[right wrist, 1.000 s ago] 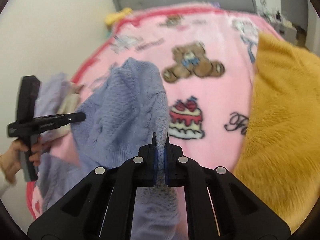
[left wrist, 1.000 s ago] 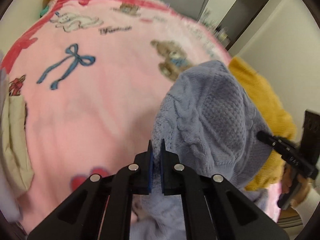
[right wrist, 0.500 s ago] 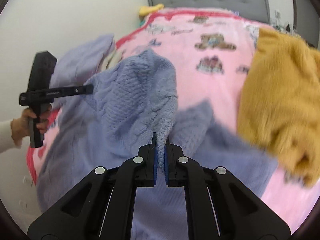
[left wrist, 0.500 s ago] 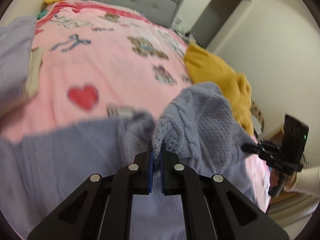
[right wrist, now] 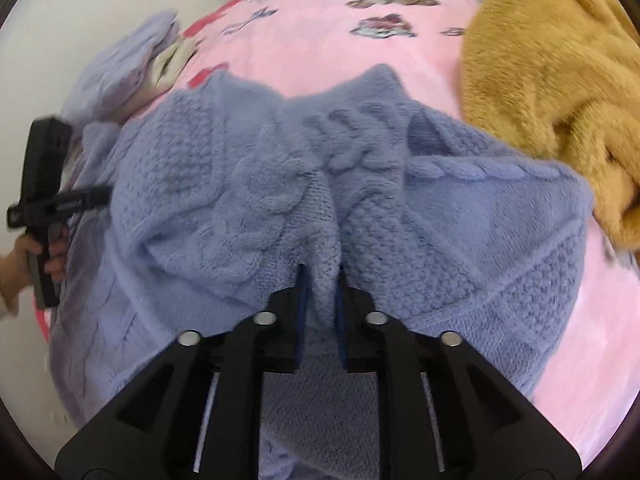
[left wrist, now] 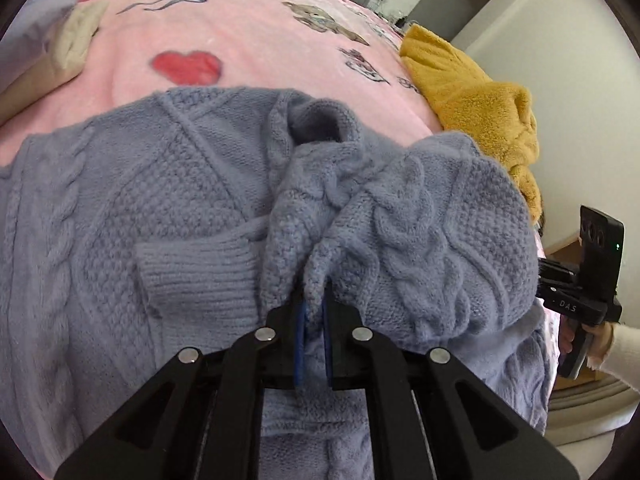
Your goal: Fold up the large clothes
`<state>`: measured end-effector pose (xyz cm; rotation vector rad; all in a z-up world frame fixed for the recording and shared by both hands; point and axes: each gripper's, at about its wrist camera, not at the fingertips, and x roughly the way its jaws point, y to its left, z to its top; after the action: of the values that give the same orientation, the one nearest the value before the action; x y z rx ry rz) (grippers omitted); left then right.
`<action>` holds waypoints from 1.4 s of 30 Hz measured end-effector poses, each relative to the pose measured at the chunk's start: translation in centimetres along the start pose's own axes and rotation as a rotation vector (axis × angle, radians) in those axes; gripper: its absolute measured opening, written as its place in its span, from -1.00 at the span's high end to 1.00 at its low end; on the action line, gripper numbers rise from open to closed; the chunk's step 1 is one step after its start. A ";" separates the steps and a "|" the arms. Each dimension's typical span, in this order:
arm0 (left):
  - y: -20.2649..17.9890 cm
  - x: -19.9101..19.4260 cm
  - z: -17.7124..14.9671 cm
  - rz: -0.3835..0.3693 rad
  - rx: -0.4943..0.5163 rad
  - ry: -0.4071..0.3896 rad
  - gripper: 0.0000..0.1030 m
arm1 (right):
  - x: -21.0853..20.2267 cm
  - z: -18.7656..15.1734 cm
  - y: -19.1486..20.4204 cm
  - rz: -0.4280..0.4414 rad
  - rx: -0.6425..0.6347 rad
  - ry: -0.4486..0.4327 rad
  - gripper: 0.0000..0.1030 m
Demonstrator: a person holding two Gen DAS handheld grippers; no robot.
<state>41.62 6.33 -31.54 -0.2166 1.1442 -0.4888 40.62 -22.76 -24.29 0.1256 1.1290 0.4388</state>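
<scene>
A lavender cable-knit sweater (left wrist: 180,200) lies spread on the pink printed blanket (left wrist: 260,40), with an upper layer brought down over it. My left gripper (left wrist: 314,300) pinches a fold of that layer; its jaws are just starting to open, with the knit still pressed between the pads. In the right wrist view the same sweater (right wrist: 480,240) fills the middle. My right gripper (right wrist: 320,280) is opening, and a fold of knit sits loosely between its parted pads. Each gripper also shows in the other's view: the right gripper (left wrist: 576,300) and the left gripper (right wrist: 60,200), both hand-held.
A fluffy mustard-yellow garment (right wrist: 552,60) lies bunched on the blanket (right wrist: 320,52) to the right of the sweater. A pile of pale lavender and cream clothes (left wrist: 72,36) sits at the bed's left edge by the wall. A grey headboard stands at the far end.
Both grippers came down and back toward the near edge, drawing the lifted sweater layer over the rest until it lay on the bed. The right jaws have parted.
</scene>
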 end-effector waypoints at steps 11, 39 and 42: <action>-5.6 -6.1 -0.5 0.008 0.198 -0.152 -0.63 | -4.6 8.6 2.5 0.230 -0.221 0.028 -0.33; -7.0 -0.5 -5.4 -0.296 -0.163 -0.022 -0.87 | -1.2 16.2 11.3 0.356 -0.650 0.328 0.50; -5.5 -2.9 -6.8 -0.294 -0.152 -0.008 -0.87 | -4.5 12.8 13.5 0.294 -0.755 0.212 0.50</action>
<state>33.10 3.50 -29.67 -0.5235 1.1477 -0.6594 46.76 -10.78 -10.76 -0.4302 1.0858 1.1320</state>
